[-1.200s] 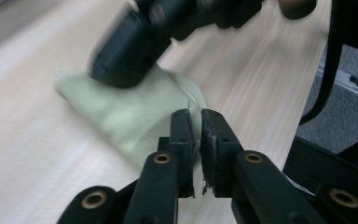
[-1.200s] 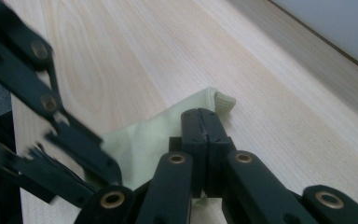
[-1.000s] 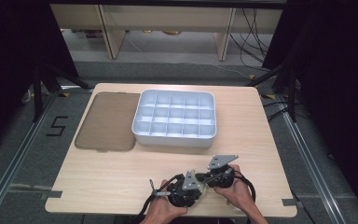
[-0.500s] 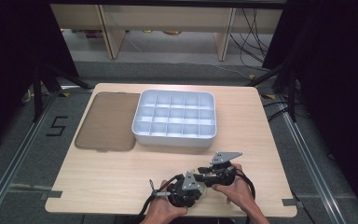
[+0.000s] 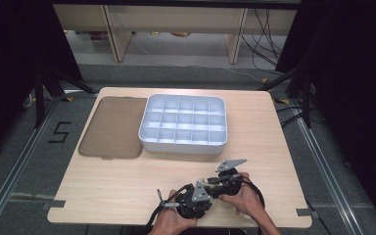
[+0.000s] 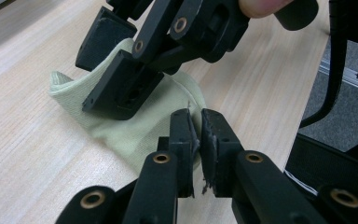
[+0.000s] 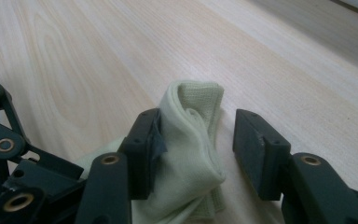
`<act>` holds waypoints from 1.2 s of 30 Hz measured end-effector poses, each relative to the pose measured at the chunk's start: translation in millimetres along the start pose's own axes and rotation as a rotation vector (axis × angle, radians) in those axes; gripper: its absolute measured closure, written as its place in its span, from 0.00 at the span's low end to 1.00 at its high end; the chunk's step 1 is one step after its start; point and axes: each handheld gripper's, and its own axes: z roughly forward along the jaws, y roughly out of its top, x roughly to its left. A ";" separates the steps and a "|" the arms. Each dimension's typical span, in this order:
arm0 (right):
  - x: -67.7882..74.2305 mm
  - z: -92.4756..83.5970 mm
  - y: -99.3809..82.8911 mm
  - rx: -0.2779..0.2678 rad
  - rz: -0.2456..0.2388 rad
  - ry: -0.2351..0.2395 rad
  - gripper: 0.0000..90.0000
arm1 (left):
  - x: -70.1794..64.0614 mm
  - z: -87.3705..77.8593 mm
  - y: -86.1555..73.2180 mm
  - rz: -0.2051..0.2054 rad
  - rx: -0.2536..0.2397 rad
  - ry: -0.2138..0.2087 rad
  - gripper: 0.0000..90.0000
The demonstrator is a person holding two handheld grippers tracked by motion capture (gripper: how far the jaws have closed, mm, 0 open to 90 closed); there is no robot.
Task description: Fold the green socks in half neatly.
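A pale green knitted cloth (image 6: 140,130) lies folded on the wooden table (image 5: 127,181) near its front edge. My left gripper (image 6: 196,116) is shut on one edge of the cloth, pads pinching the fabric. My right gripper (image 7: 198,128) straddles a raised fold of the cloth (image 7: 191,154). Its jaws have just been opening: one pad still touches the fabric and the other stands apart. In the left gripper view the right gripper (image 6: 107,60) hangs over the cloth from above. In the high view both hands hold the left gripper (image 5: 196,198) and the right gripper (image 5: 225,181) close together.
A white tray (image 5: 183,142) with several compartments stands at the table's middle back. A flat brown mat (image 5: 110,127) lies to its left. The table's front edge is just below the hands, with dark floor and rails on both sides.
The right gripper has shifted slightly at the front edge. The left hand has stayed where it was.
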 end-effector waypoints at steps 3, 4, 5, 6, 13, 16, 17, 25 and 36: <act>0.9 -0.2 -0.1 0.004 -0.004 -0.002 0.58 | -0.5 -0.2 0.1 0.032 0.001 -0.002 0.91; 1.5 -0.1 -0.1 0.004 -0.005 -0.008 0.58 | -0.3 -0.4 -0.1 0.033 -0.001 0.002 0.91; 1.8 -0.1 -0.1 0.005 -0.004 -0.010 0.58 | -0.3 -0.4 -0.1 0.033 -0.001 0.002 0.91; 1.9 -0.2 -0.1 0.006 -0.002 -0.009 0.59 | 0.2 -0.2 -1.3 0.020 -0.011 0.005 0.91; 5.1 1.0 1.0 0.013 -0.010 -0.028 0.62 | 1.7 -1.6 -3.1 -0.017 -0.024 -0.025 0.85; 6.4 0.3 2.4 0.030 0.002 -0.027 0.64 | 2.4 -1.7 -3.4 -0.019 -0.028 -0.036 0.81; 7.2 1.3 2.9 0.031 0.001 -0.032 0.64 | 2.6 -2.8 -3.1 -0.004 -0.021 -0.042 0.81; 5.3 1.3 2.0 0.031 0.026 0.010 0.74 | 4.1 -15.0 -8.0 -0.099 -0.087 -0.102 0.64; 0.9 1.3 -2.0 -0.001 0.059 0.057 0.81 | 35.4 -58.0 -45.2 -0.234 -0.115 0.016 0.51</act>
